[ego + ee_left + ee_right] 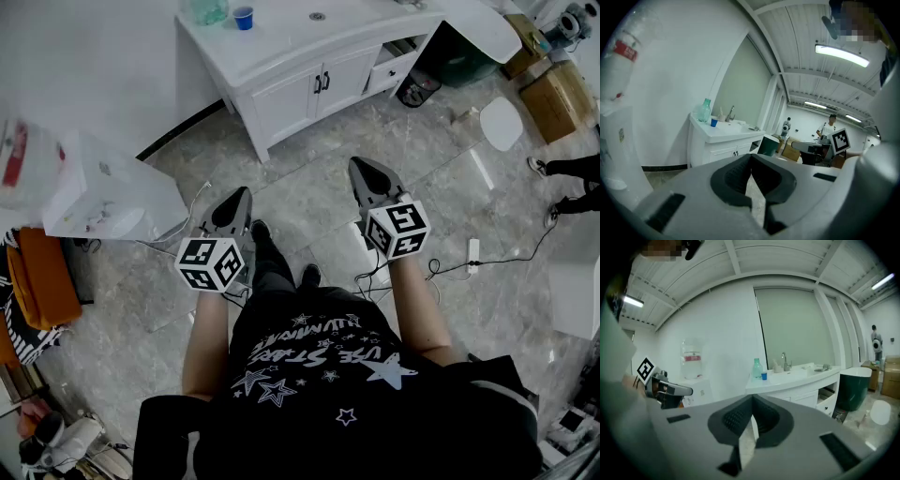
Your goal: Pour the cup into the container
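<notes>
A small blue cup stands on the white vanity top across the room, beside a pale green container. Both gripper views show the same pair far ahead: the cup and the container. My left gripper and right gripper are held side by side over the marble floor, well short of the vanity. In each gripper view the jaws meet at their tips, left gripper and right gripper, with nothing between them.
A white water dispenser with its bottle stands at the left. A dark green bin, cardboard boxes and a white round lid lie to the right of the vanity. Cables trail on the floor. People stand far off.
</notes>
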Demonstrator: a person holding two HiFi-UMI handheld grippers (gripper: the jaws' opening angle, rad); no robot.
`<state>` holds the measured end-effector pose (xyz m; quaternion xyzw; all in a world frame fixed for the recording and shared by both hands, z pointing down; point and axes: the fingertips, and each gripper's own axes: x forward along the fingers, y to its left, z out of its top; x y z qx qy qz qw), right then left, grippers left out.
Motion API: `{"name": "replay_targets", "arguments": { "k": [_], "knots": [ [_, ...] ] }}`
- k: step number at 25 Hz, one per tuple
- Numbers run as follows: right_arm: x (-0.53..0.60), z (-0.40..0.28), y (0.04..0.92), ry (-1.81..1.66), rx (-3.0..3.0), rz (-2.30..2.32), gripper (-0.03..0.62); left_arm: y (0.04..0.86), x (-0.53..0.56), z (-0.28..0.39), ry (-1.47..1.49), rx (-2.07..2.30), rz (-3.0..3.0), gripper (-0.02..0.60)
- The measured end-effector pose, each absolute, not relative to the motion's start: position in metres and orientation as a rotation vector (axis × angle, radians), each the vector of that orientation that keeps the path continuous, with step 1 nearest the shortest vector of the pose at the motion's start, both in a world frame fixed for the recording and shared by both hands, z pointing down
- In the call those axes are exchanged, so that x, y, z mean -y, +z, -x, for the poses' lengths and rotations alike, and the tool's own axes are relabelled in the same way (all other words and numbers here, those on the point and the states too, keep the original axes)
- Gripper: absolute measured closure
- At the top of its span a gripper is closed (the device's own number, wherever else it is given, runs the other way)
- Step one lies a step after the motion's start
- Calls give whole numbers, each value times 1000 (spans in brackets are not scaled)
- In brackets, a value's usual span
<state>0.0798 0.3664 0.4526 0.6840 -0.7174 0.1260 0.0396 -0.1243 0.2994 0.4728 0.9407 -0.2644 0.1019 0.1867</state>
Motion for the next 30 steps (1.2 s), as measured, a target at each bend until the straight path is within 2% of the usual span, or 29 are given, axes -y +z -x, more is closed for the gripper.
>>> {"name": "replay_targets", "arguments": {
  "k": [14,24,25,27,30],
  "knots": [
    [-359,-69,455,397,2207,-2086,589,481,-301,139,320,749,-2631,571],
    [-299,-81,448,366,2156,-2182,586,476,-235,140,285,745,-2646,571],
    [-289,-83,447,364,2148,-2186,581,476,-225,139,288,739,-2649,571],
    [-269,-84,447,372,2143,-2183,524,476,-205,139,291,731,-2652,571],
    [-236,-87,446,372,2141,-2156,488,476,-171,138,275,735,-2640,571]
  ]
}}
